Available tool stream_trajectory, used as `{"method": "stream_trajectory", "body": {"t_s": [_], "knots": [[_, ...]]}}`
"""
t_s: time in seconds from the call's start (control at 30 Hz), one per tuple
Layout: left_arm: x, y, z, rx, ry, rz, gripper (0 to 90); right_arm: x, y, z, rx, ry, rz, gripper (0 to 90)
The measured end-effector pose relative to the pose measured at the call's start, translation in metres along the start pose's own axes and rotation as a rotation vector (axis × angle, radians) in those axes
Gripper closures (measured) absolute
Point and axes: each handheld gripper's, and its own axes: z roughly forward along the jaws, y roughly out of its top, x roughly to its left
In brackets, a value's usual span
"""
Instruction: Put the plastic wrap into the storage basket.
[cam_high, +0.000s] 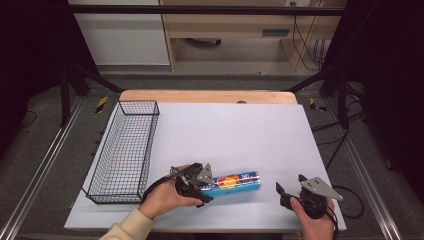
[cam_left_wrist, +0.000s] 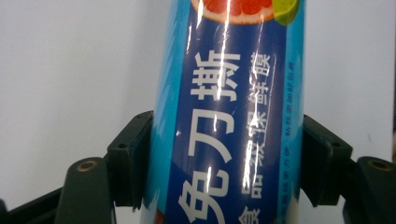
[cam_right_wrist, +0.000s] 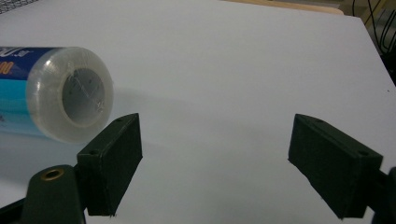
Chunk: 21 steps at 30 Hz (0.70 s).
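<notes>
High view: I see the blue cylindrical roll of cling film with a fruit picture on its glossy label (cam_high: 234, 184) lying on its side on the white-covered desk (cam_high: 235, 130), near the front edge, with its long axis running left to right. My left gripper (cam_high: 202, 188) sits at the roll's left end, held in the person's left hand (cam_high: 165, 197). In the left gripper view, the two black fingers (cam_left_wrist: 130, 158) stand on either side of the roll (cam_left_wrist: 224, 116) and press against its label, so the fingers are closed on the roll. My right gripper (cam_high: 290, 192) is just beside the roll's right end, clear of it, held in the person's right hand (cam_high: 315, 220). In the right gripper view, its fingers (cam_right_wrist: 112, 158) are spread wide with bare desk surface between them, and the roll's clear, hollow end face (cam_right_wrist: 70, 100) lies up and to the left of the left finger, not touching it. A black wire mesh basket (cam_high: 125, 150) stands along the desk's left side, well apart from the roll.
</notes>
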Motion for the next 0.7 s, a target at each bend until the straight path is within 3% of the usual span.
{"method": "stream_trajectory", "body": {"t_s": [0.33, 0.43, 0.7], "knots": [[-0.008, 0.014, -0.016, -0.054, 0.01, 0.02, 30.6, -0.001, 0.0, -0.001, -0.015, -0.01, 0.004, 17.6], [-0.008, 0.018, -0.021, -0.09, -0.016, 0.003, 30.8, 0.0, 0.0, -0.001, -0.017, -0.019, 0.0, 17.6], [-0.011, 0.019, -0.044, -0.131, 0.009, -0.023, 31.2, 0.003, 0.0, -0.005, -0.034, -0.039, -0.026, 17.5]]}}
